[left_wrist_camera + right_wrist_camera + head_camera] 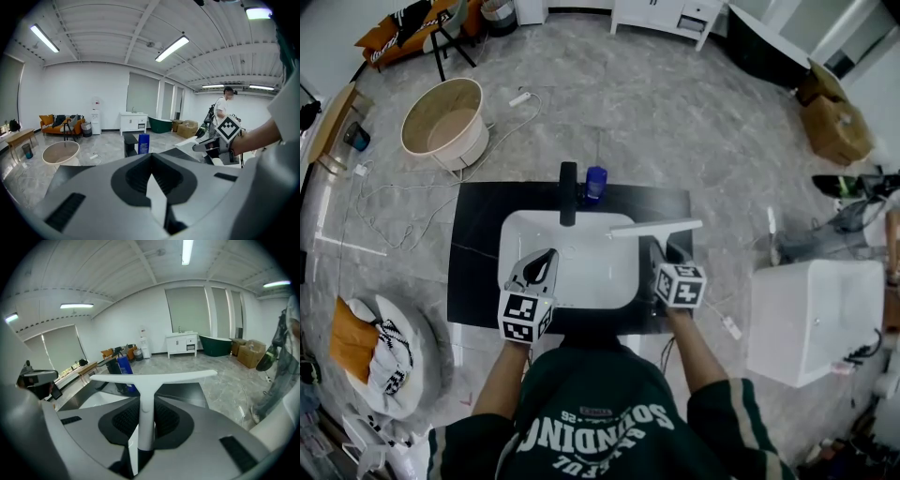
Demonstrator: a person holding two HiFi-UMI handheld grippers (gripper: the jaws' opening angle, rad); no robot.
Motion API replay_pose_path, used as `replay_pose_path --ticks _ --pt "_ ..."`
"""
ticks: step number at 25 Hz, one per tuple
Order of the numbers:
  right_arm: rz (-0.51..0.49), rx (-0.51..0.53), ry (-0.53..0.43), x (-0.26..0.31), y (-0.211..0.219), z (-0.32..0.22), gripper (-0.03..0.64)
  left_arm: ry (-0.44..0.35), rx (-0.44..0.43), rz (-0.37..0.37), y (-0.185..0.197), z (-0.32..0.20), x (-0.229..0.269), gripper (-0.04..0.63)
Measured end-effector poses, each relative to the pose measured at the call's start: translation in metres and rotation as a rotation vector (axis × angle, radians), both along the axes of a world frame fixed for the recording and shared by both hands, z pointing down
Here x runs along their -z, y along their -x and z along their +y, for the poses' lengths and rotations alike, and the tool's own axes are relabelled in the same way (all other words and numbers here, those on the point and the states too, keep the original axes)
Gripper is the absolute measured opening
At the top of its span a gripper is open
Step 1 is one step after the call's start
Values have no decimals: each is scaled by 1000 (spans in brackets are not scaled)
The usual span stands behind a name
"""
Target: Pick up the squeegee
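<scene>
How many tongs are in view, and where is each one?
2. The left tongs hang over the left part of the white sink, shut and empty. The right tongs are over its right edge, shut on the squeegee handle.

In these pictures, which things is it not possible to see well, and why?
Squeegee handle end: right gripper view, hidden between the jaws of the right gripper.
Bottle label: left gripper view, too small to read.
Sink front corner: head view, behind the left gripper.
</scene>
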State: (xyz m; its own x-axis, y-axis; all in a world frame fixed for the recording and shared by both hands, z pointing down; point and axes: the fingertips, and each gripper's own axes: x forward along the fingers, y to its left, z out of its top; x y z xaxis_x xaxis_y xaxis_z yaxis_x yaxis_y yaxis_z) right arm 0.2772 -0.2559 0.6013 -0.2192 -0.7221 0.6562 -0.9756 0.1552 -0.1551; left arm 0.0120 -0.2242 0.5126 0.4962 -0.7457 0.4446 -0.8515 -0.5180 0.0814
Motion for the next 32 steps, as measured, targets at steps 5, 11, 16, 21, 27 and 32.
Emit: replay_pose_path --ticks 5,11,16,21,27,32 --pt "-35 23 -74 42 10 -6 66 -40 10 -4 5 -11 15 2" --pt "-55 30 -137 78 13 -6 66 -63 23 -4 12 -17 24 2" --pt "-54 31 -181 86 13 -3 66 -70 27 -5 15 -18 27 2" --pt "-52 33 -182 85 16 3 66 -71 26 -9 15 -17 27 2" --pt "-49 34 -181 83 15 8 66 -71 24 -7 13 -14 27 2" --pt "-46 29 -171 82 13 11 66 -63 24 -7 11 -13 25 2"
